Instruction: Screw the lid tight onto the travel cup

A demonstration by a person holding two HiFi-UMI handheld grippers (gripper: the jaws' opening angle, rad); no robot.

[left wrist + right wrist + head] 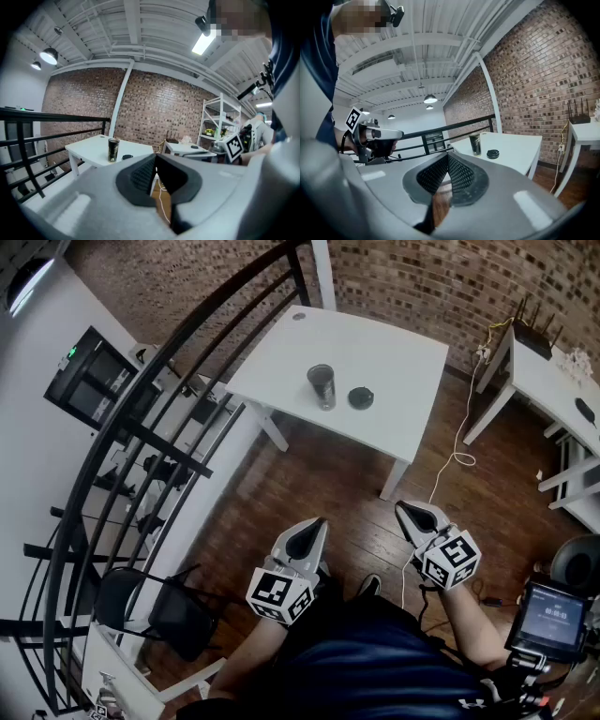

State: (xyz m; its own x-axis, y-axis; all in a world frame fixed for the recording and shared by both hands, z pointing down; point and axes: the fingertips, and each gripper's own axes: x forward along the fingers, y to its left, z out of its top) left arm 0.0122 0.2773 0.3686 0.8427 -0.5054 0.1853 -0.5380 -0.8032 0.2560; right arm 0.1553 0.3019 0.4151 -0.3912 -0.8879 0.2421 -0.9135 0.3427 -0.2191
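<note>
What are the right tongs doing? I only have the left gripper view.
Observer: The right tongs are shut, with nothing between them.
Operator: Are both grippers over the table?
Observer: No. In the head view both hang over the floor, short of the table.
Operator: Anything on my left side?
Observer: A black chair, near the railing.

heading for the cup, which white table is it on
The square table straight ahead: the travel cup stands there, its lid lying next to it. The table at the far right carries a router instead.
</note>
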